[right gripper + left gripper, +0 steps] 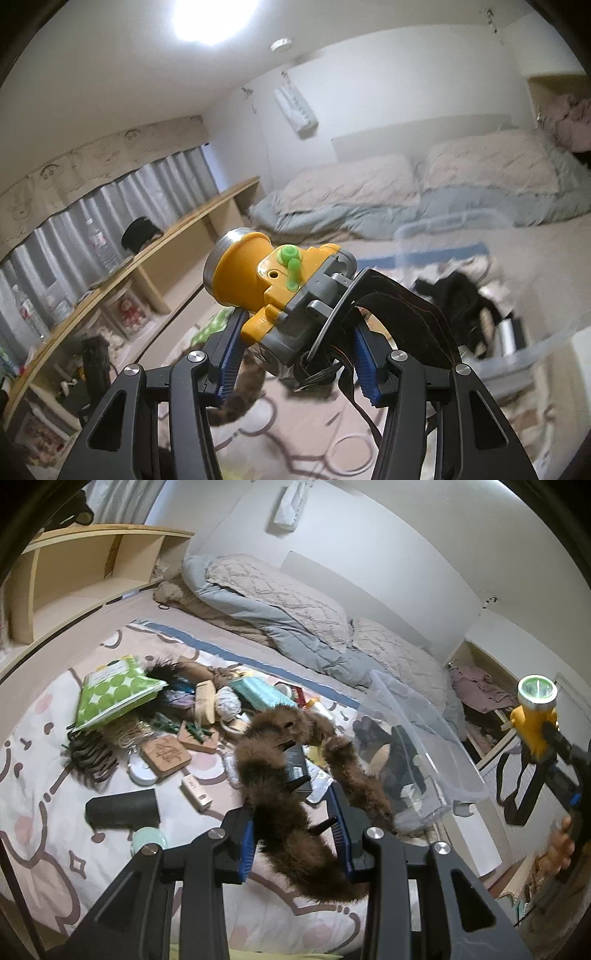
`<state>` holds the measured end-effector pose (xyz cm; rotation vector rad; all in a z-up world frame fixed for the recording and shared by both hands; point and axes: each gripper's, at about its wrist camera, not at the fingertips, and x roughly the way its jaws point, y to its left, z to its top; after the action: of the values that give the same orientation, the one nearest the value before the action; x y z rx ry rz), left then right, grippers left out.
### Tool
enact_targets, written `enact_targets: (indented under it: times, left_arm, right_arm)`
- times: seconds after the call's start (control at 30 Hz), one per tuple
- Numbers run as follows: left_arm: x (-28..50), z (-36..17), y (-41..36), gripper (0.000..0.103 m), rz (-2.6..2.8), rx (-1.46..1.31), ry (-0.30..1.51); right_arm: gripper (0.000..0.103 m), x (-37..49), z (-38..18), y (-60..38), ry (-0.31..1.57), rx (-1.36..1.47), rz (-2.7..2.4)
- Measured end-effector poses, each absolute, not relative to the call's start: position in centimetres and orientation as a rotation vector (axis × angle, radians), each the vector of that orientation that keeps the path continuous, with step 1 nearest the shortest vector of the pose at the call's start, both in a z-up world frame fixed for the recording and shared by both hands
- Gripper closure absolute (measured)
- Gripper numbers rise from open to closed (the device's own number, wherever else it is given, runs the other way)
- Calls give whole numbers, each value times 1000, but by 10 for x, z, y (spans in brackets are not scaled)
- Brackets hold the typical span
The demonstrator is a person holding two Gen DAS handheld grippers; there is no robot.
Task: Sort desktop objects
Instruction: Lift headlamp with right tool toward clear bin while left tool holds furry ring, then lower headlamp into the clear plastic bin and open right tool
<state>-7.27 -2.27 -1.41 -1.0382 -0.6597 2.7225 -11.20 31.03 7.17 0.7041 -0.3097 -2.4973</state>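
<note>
2 loads: left hand-held gripper (295, 845) clamping brown furry toy (280, 760); right hand-held gripper (295, 354) clamping yellow headlamp (266, 284), clear bin (417, 738) at 3 o'clock.

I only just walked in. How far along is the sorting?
Partly done. The clear bin already holds several dark items. In hand: the left gripper holds a brown fur piece, the right gripper a yellow headlamp, neither binned yet. Left: a pile on the bed, including the green pouch and black roll.

Brown fur strip (291, 812) – claw-held, yellow headlamp (266, 291) – claw-held, tilted
</note>
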Motion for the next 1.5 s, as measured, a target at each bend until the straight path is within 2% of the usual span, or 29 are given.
enact_targets:
  times: [0.27, 0.6, 0.77, 1.0, 1.3, 1.4, 1.5]
  left_arm:
    - [-83, -1, -9, 68, 2677, -1007, -659]
    - [-92, 9, 0, 68, 2651, -990, -646]
    - [-98, 9, 2, 68, 2635, -996, -655]
    - [-104, 8, 10, 68, 2616, -1011, -657]
    - [-105, 10, 11, 68, 2622, -1005, -656]
    - [-106, 9, 8, 68, 2624, -1004, -670]
    - [-108, 7, 7, 68, 2616, -1009, -678]
  right_arm:
    - [49, -147, 85, 343, -294, 717, -2627]
    - [49, -229, 34, 370, -327, 936, -2696]
    - [49, -252, 4, 377, -493, 1021, -2606]
    - [49, -273, -30, 386, -821, 1070, -2426]
    - [50, -286, 41, 380, -816, 835, -2399]
    - [52, -290, 38, 387, -833, 836, -2417]
    - [53, -292, 12, 391, -847, 908, -2410]
